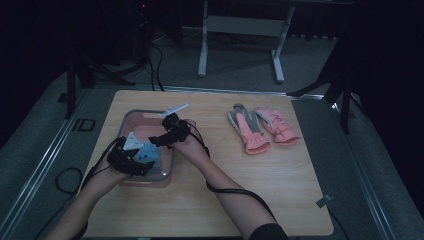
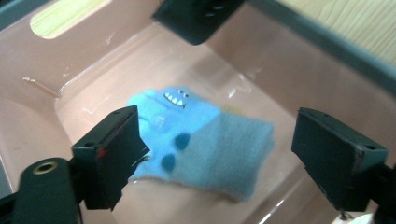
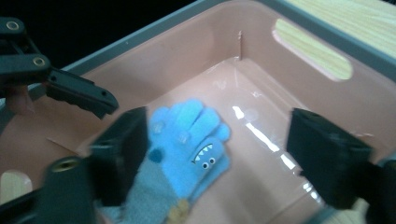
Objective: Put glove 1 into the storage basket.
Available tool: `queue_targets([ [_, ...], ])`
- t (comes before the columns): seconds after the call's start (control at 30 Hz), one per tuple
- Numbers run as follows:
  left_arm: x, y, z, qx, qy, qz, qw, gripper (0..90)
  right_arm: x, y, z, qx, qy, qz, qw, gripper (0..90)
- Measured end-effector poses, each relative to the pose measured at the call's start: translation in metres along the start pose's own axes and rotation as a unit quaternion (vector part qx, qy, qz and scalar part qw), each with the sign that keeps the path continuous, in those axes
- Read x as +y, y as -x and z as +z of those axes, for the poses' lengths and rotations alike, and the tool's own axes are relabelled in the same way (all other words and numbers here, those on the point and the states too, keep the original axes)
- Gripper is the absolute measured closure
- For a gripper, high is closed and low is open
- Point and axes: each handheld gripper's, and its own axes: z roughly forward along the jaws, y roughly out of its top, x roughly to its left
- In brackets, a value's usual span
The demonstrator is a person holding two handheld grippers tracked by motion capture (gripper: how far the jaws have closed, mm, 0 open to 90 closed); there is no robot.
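Observation:
A blue knit glove (image 1: pixel 148 153) with a toothy monster face and a grey cuff lies flat on the floor of a pink bin (image 1: pixel 145 182) at the table's left. My left gripper (image 1: pixel 145 162) hangs over the bin's near side. In the left gripper view it (image 2: pixel 219 135) is open wide, its jaws either side of the glove (image 2: pixel 201 144) and just above it. My right gripper (image 1: pixel 156 142) reaches in from the bin's far right. It (image 3: pixel 219 126) is open too, with the glove (image 3: pixel 187 140) lying by its left jaw. Neither gripper holds anything.
Two pink gloves (image 1: pixel 262 129) lie side by side on the wooden table's (image 1: pixel 260 190) back right. The bin's walls (image 2: pixel 289 70) rise close around both grippers, with handle slots (image 3: pixel 312 49) cut in them. A black cable (image 1: pixel 235 190) trails along the right forearm. A white table frame (image 1: pixel 240 30) stands behind.

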Motion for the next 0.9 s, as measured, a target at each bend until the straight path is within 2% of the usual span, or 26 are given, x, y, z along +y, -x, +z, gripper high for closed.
queue_targets([
  [0.1, 0.004, 0.004, -0.006, -0.004, 0.026, -0.01, 0.9996, 14.7, -0.001, 0.002, -0.008, -0.005, 0.004, -0.007, 1.0, 17.4],
  [0.27, 0.014, 0.014, -0.012, -0.015, 0.054, -0.012, 0.9984, 14.6, -0.006, 0.004, -0.024, 0.005, 0.032, -0.014, 0.9994, 17.1],
  [0.33, 0.019, 0.02, -0.013, -0.009, 0.065, -0.008, 0.9978, 14.7, -0.009, 0.004, -0.03, 0.008, 0.037, -0.023, 0.999, 16.2],
  [0.4, 0.024, 0.024, -0.013, -0.01, 0.069, -0.014, 0.9975, 14.7, -0.013, 0.004, -0.037, 0.011, 0.04, -0.027, 0.9988, 15.7],
  [0.5, 0.03, 0.03, -0.013, -0.007, 0.083, -0.018, 0.9964, 14.7, -0.018, 0.007, -0.048, 0.007, 0.046, -0.026, 0.9986, 14.6],
  [0.6, 0.036, 0.039, -0.013, -0.019, 0.107, -0.024, 0.9938, 14.7, -0.025, 0.011, -0.06, 0.009, 0.052, -0.014, 0.9985, 14.3],
  [0.7, 0.04, 0.049, -0.009, -0.024, 0.111, -0.023, 0.9932, 14.7, -0.032, 0.014, -0.071, 0.007, 0.05, -0.005, 0.9987, 14.4],
  [0.8, 0.044, 0.057, -0.004, -0.044, 0.105, -0.018, 0.9934, 14.7, -0.04, 0.017, -0.082, 0.005, 0.048, -0.01, 0.9988, 14.4],
  [0.83, 0.045, 0.062, -0.003, -0.047, 0.104, -0.008, 0.9934, 14.7, -0.043, 0.018, -0.085, 0.007, 0.045, -0.011, 0.9989, 14.4],
  [0.9, 0.048, 0.067, 0.0, -0.051, 0.104, -0.005, 0.9932, 14.7, -0.049, 0.02, -0.09, 0.005, 0.041, -0.019, 0.999, 14.4],
])
